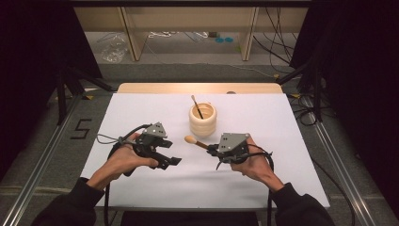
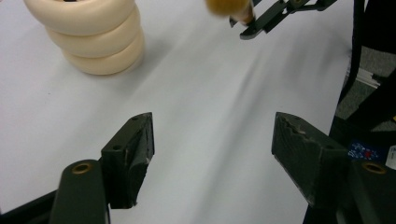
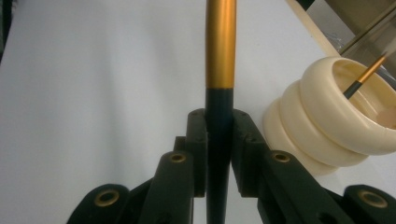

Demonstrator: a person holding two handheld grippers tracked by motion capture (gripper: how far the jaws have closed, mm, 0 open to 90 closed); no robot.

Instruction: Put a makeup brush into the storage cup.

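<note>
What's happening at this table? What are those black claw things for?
A person holds a two-jaw gripper in each hand over a white table. The right gripper is clamped on the dark handle of a makeup brush, bristle head pointing toward the cream ribbed cup. A thinner brush stands in that cup. The left gripper has its jaws open, holding nothing.

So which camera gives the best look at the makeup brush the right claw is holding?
The high view: it shows the brush from its tan head to the right claw clamped on its handle. The right gripper view shows just its dark and gold handle between the jaws. The left gripper view catches its blurred head at the top edge.
</note>
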